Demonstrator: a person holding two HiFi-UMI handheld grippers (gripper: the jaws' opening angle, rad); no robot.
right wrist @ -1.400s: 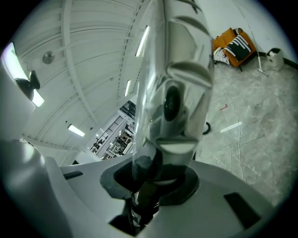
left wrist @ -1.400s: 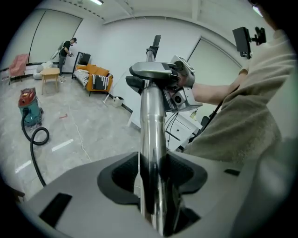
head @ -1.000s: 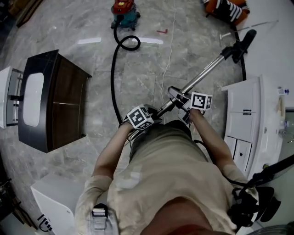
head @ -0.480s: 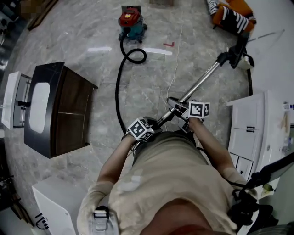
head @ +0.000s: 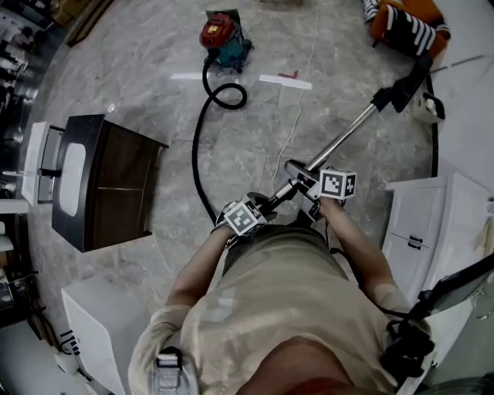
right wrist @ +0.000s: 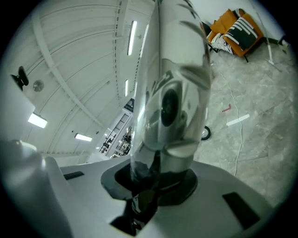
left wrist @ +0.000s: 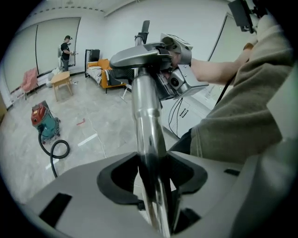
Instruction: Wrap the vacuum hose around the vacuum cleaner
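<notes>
You are holding the vacuum's long stick with both tongs, close in front of your tummy. Your left tongs [left wrist: 151, 186] are squeezing tight on the shiny metal tube [left wrist: 145, 116], and your right tongs [right wrist: 151, 186] are squeezing tight on the grey handle [right wrist: 170, 93] a little farther up the same stick. Compared with a second ago, the dark cabinet [head: 108, 181] is sliding to a new spot in the head view and the vacuum cleaner [head: 224, 32] is sitting a bit lower in it, so you seem to be walking toward the vacuum cleaner and carrying the stick along. That is good for the job, I think, because the hose has to get to the machine before you can wind it. The metal tube is lying in one long straight line, starting at your tongs and pointing away to the upper right of the head view, with its black floor head [head: 405, 85] at the far end near the orange chair [head: 401, 23]. The black hose [head: 194, 146] is running the other way, from near your left tongs across the floor [head: 154, 62], then curling into a loop just beside the red and teal vacuum cleaner. None of the hose is wrapped around it yet.
</notes>
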